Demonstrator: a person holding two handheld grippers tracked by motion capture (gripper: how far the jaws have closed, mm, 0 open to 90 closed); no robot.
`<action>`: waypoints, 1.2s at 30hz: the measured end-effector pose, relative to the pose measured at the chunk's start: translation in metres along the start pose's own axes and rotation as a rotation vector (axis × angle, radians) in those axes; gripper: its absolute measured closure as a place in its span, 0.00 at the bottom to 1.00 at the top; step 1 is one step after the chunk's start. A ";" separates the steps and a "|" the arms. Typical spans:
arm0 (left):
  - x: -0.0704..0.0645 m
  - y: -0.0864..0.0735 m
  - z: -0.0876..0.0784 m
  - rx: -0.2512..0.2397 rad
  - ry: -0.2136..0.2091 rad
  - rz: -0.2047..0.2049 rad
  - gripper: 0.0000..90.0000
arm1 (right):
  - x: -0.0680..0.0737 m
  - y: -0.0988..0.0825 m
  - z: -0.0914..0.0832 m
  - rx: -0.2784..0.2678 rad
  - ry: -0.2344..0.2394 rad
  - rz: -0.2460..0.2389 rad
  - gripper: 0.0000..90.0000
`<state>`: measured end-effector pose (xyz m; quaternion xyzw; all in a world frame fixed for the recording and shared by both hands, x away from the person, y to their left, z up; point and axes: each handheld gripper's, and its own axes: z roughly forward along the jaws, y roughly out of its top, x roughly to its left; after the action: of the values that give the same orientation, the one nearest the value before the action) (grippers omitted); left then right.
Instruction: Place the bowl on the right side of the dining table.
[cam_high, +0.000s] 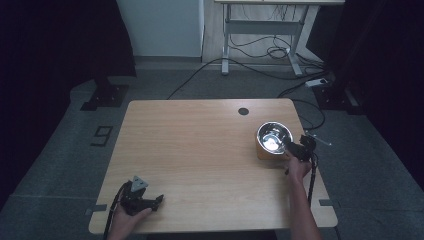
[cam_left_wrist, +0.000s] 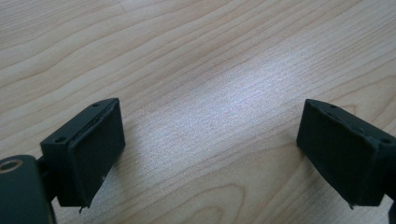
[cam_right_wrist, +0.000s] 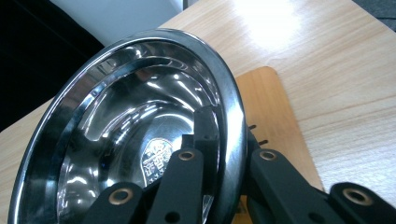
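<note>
Overhead view faces forward; tongs views sit close.

Wooden table (cam_high: 200, 150) carries a wooden board (cam_high: 265, 152) under a steel bowl (cam_high: 274, 136).

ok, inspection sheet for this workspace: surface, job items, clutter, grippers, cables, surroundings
Surface: light wooden table, dark round hole near its far edge.
Job's things: steel bowl over a wooden board at the table's right; in the right gripper view the bowl looks tilted.
Clutter: nothing seen.
Grippers: right gripper shut on the bowl's rim, one jaw inside, one outside; left gripper open, nothing between, near front left edge.
Cables: black floor cables running to a power strip.
Surroundings: grey floor, white desk frame, dark curtains.
</note>
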<state>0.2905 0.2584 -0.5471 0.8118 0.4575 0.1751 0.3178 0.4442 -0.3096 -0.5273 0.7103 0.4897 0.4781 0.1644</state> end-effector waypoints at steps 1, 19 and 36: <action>0.000 0.000 0.000 0.000 0.000 0.000 0.08 | -0.001 0.000 0.001 0.001 -0.003 0.001 0.96; 0.000 0.000 0.000 0.000 0.000 0.000 0.08 | -0.012 -0.001 0.010 0.005 -0.045 0.006 0.96; 0.000 0.000 0.000 0.000 0.000 0.000 0.08 | -0.018 -0.005 0.022 0.031 -0.074 -0.004 0.96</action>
<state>0.2905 0.2584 -0.5471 0.8118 0.4575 0.1753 0.3178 0.4591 -0.3173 -0.5504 0.7289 0.4922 0.4434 0.1725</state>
